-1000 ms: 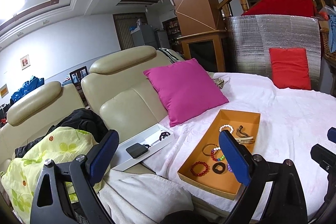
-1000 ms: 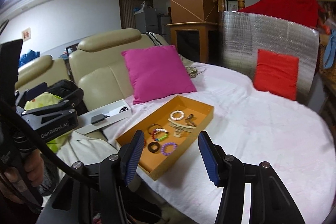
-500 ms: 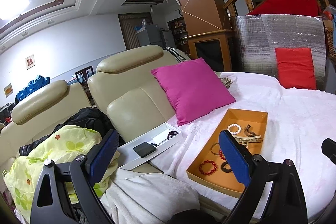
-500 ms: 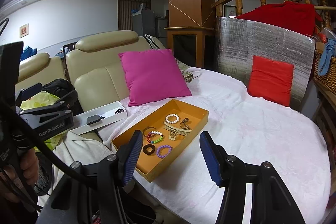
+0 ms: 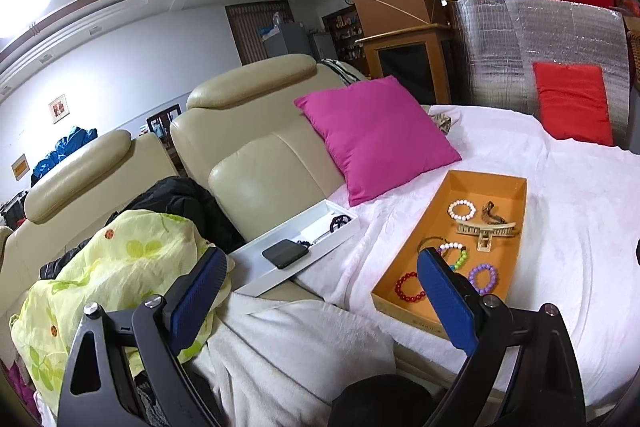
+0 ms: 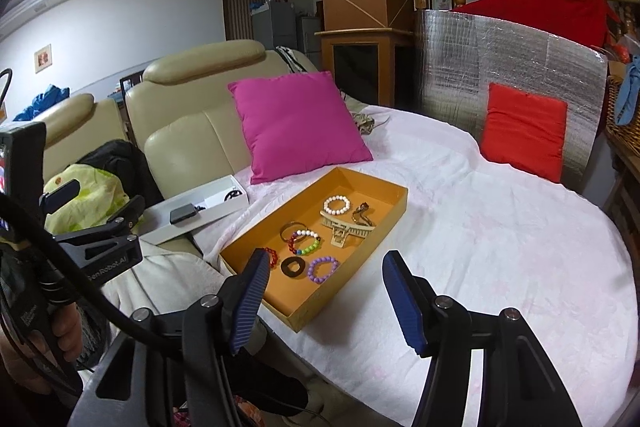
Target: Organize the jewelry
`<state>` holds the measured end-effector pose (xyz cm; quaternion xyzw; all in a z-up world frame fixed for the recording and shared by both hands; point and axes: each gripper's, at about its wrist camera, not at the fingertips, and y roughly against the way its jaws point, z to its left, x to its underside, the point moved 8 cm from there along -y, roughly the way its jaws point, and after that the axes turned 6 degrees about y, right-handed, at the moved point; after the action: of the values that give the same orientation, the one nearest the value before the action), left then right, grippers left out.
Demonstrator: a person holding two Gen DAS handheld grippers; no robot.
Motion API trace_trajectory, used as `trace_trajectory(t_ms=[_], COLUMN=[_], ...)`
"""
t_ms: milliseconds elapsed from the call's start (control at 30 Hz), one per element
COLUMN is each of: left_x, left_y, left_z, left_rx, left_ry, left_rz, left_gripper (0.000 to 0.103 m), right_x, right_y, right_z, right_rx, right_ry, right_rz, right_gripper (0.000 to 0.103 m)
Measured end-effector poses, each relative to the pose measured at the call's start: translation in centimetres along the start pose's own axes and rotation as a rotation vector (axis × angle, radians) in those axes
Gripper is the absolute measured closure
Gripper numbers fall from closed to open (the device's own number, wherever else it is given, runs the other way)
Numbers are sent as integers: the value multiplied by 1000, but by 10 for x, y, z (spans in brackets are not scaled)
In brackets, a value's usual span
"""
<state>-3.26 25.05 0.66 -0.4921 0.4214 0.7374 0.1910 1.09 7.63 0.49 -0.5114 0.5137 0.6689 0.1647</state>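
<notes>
On my left a white box (image 6: 200, 213) with a dark pouch sits on the sofa arm, and my left claw (image 5: 318, 301) hangs wide and empty between it and the orange tray (image 6: 374, 243). The tray lies on the white-covered surface (image 6: 500, 247), holding bead bracelets (image 6: 306, 241), a white bead bracelet (image 6: 337, 205) and a beige hair claw clip (image 6: 344, 229). My right claw (image 6: 326, 301) has just been opening and is empty, hovering over the tray's near corner.

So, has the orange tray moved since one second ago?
No. The tray keeps its far corner just below the pillow, with the white box to its left; only the camera shifted.
</notes>
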Motion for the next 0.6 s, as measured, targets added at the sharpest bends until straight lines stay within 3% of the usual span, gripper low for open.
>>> trace_trajectory(t_ms=[600], left_x=[16], left_y=[-21], left_z=[7], left_rx=[-8], left_ry=[3], left_rz=[46], left_gripper=[7], right_x=[14], right_y=[-29], right_z=[10], right_rx=[14], right_ry=[1], right_rz=[91], right_gripper=[38])
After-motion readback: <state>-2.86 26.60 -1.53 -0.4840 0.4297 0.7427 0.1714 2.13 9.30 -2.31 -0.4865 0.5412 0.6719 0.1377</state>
